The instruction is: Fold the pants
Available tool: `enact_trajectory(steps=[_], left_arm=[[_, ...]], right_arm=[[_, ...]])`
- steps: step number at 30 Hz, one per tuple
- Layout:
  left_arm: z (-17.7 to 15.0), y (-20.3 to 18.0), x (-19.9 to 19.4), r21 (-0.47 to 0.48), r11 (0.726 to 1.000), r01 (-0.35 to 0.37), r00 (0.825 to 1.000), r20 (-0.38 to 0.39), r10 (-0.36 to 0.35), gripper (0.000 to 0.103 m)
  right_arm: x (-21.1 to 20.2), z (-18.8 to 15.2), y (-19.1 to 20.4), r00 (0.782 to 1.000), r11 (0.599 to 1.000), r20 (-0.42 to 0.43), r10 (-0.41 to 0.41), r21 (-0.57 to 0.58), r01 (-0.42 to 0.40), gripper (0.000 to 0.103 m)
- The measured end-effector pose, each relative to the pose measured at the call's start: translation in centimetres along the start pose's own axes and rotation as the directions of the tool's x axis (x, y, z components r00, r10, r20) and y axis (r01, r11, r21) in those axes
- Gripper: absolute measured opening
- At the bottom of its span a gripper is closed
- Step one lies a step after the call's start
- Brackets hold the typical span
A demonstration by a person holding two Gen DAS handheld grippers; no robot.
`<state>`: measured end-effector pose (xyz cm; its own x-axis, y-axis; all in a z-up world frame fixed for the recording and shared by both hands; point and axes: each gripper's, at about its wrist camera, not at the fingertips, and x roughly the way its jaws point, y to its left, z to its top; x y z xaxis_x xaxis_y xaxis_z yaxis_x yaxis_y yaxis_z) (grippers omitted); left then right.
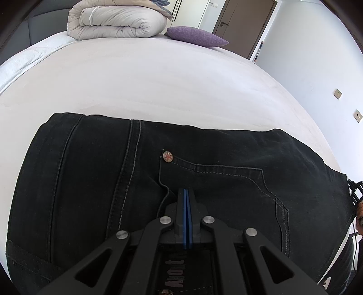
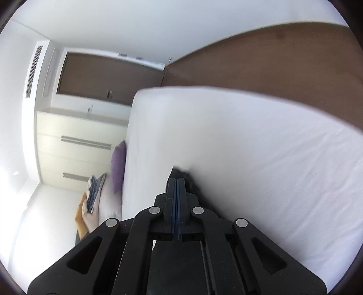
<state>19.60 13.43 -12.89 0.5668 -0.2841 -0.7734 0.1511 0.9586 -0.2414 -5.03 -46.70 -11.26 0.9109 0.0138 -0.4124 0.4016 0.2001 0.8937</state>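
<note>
The bed (image 1: 158, 74), under a plain white sheet, fills most of the left wrist view, and in the right wrist view it stands rotated on its side with the brown floor (image 2: 272, 56) beyond it. At the bed's far edge sits a rolled pale duvet (image 1: 118, 21), and just beside it, toward the far right corner, a purple pillow (image 1: 196, 36); behind them a brown door (image 1: 245, 25) shows in the white wall.

The pants (image 1: 90, 181), dark denim with pale stitching, lie flat along the bed's near edge, a pocket seam and a small metal rivet (image 1: 168, 156) facing up.

Over them hangs the left gripper (image 1: 186, 191), its blue-padded fingers (image 1: 185, 215) pressed together right above the pocket; whether any cloth is pinched between them, I cannot tell.

The right gripper (image 2: 176, 180) has its fingers together too, with dark fabric bunched at the tips and against the white sheet — it looks clamped on a bit of the pants, though the view is blurred there.
</note>
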Motion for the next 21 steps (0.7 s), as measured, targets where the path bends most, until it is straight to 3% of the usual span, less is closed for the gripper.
enact_trajectory(steps=[2, 4, 6, 9, 10, 12, 14, 16, 18, 19, 20, 21], left_arm=[[0.2, -0.1, -0.4, 0.000, 1.000, -0.009, 1.000, -0.002, 0.009, 0.005], [0.6, -1.3, -1.5, 0.026, 0.997, -0.074, 0.997, -0.018, 0.074, 0.005], [0.9, -3.8, -3.4, 0.063, 0.993, -0.103, 0.995, 0.026, 0.101, 0.005], [1.3, -8.9, -5.6, 0.070, 0.996, 0.051, 0.995, 0.079, -0.057, 0.005], [1.2, -11.2, -5.6, 0.062, 0.988, 0.142, 0.986, 0.073, -0.147, 0.005], [0.7, -14.9, -4.7, 0.045, 0.951, 0.307, 0.950, 0.042, -0.309, 0.006], [-0.5, -18.6, -2.5, 0.004, 0.897, 0.442, 0.897, 0.006, -0.442, 0.013], [-1.8, -21.1, 0.2, -0.027, 0.875, 0.483, 0.875, -0.031, -0.484, 0.014], [-3.5, -21.8, 3.2, -0.097, 0.864, 0.494, 0.861, -0.079, -0.502, 0.014], [-4.2, -21.4, 4.2, -0.126, 0.864, 0.487, 0.861, -0.098, -0.499, 0.012], [-4.9, -20.6, 4.8, -0.151, 0.859, 0.489, 0.858, -0.092, -0.505, 0.004], [-5.4, -19.7, 4.9, -0.180, 0.843, 0.507, 0.848, -0.070, -0.525, 0.005]], right_arm=[[-2.2, 0.9, -0.9, 0.999, 0.996, 0.033, 0.028, 0.083, -0.031, 0.000], [-3.7, -0.3, 1.3, 0.999, 0.999, 0.038, 0.037, -0.013, -0.037, 0.000], [-3.5, -2.7, 4.1, 0.996, 0.990, -0.028, 0.082, -0.109, -0.085, 0.000], [1.6, -9.5, 8.7, 0.962, 0.967, -0.230, 0.150, -0.171, -0.191, 0.000], [4.1, -12.5, 9.7, 0.935, 0.962, -0.315, 0.165, -0.158, -0.223, 0.000], [7.6, -17.3, 10.2, 0.889, 0.967, -0.434, 0.143, -0.129, -0.219, 0.000], [10.5, -21.9, 9.7, 0.840, 0.973, -0.533, 0.097, -0.128, -0.193, 0.000], [12.9, -25.1, 8.8, 0.813, 0.972, -0.580, 0.042, -0.166, -0.169, 0.000], [13.1, -26.0, 6.3, 0.819, 0.974, -0.574, 0.006, -0.184, -0.136, 0.000], [13.3, -25.5, 5.3, 0.824, 0.976, -0.566, 0.025, -0.164, -0.142, 0.000], [13.8, -25.0, 4.9, 0.836, 0.975, -0.547, 0.046, -0.158, -0.157, 0.000], [13.4, -23.9, 4.6, 0.854, 0.972, -0.518, 0.033, -0.181, -0.147, 0.000]])
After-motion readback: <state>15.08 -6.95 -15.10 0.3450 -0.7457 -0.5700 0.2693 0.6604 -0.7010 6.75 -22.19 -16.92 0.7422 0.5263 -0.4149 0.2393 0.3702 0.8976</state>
